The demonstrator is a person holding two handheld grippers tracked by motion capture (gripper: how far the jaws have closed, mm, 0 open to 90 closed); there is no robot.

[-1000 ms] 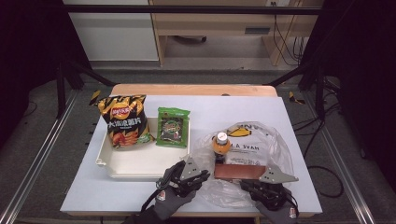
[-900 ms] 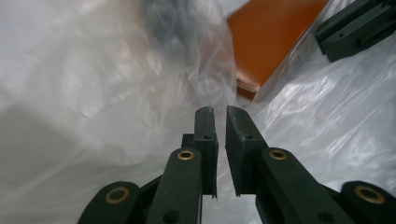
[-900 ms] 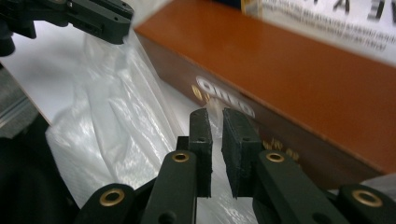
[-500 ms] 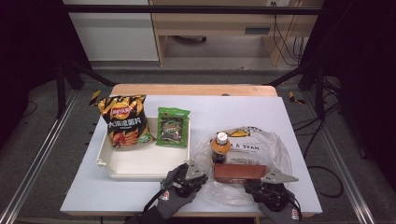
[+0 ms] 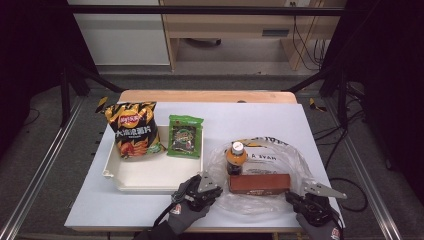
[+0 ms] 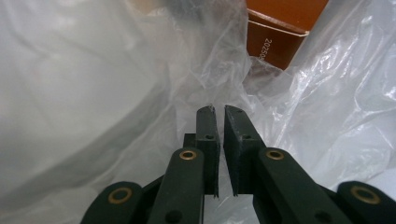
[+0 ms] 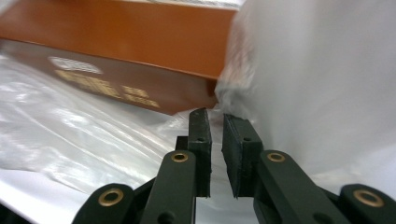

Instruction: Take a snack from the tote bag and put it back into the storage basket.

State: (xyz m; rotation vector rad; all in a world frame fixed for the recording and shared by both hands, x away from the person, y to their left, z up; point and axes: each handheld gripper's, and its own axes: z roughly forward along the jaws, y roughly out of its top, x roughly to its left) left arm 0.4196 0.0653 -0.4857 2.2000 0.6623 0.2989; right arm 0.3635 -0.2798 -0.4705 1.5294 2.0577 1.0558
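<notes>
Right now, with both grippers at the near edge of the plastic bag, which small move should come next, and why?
Probably lift both edges a little and draw the bag up around its load. The left gripper and right gripper each look nearly shut at the film, while the brown box and the bottle already rest on it.

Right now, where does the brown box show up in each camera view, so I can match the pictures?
High view: the brown box lies lower centre-right on the clear plastic bag, just in front of the bottle.
Left gripper view: its corner is at the top right, beyond the nearly shut jaws.
Right gripper view: it stretches across the top left, above the jaws.
Shared landmark: the crinkled clear plastic bag around the box.
</notes>
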